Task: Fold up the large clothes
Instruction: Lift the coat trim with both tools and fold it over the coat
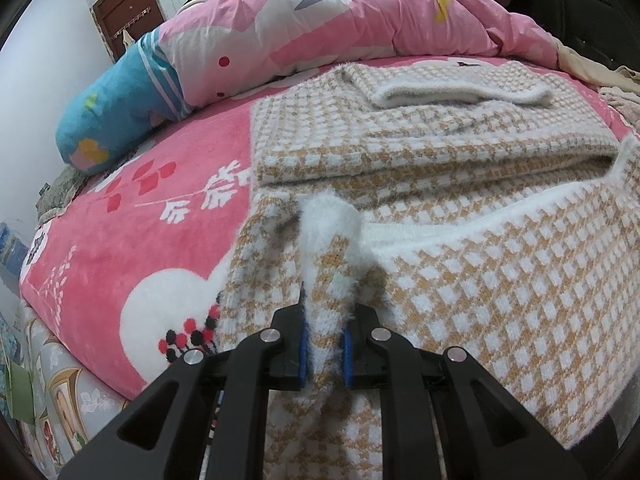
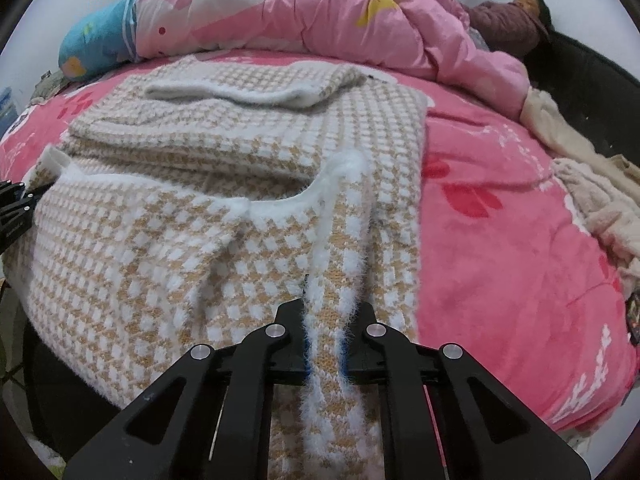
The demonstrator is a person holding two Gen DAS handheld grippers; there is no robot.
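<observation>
My left tool (image 1: 324, 344) is clamped on a bunched fold of the sweater (image 1: 460, 264), blue pads pressing the knit from both sides. My right tool (image 2: 326, 340) is clamped the same way on another fold of that sweater (image 2: 168, 248), a narrow strip of fabric squeezed between its black fingers.

The sweater is a thick, fuzzy knit in a small tan-and-white check, with soft white trim (image 2: 280, 202) that curves round the neckline and runs along the edges. The fibres stand up hairy where the pads pinch it. It lies on the bed, the near part lifted toward me and draped over the bed's edge, the far part lying flat. On that far part a sleeve (image 1: 460, 84) is folded across, its plush white cuff end rounded and soft.

Under it is a bed blanket (image 1: 132, 240), a velvety deep pink with white and red flower prints. Behind the sweater is a puffy pink quilt (image 2: 320, 20), smooth cotton with pale printed shapes, heaped in rounded folds. A blue bolster-shaped end (image 1: 108, 120) sticks out at its left. At the far right of the right view a person (image 2: 508, 20) in a dark padded top lies beside the quilt. Cream fleecy cloth (image 2: 592, 192) is crumpled at the bed's right edge.
</observation>
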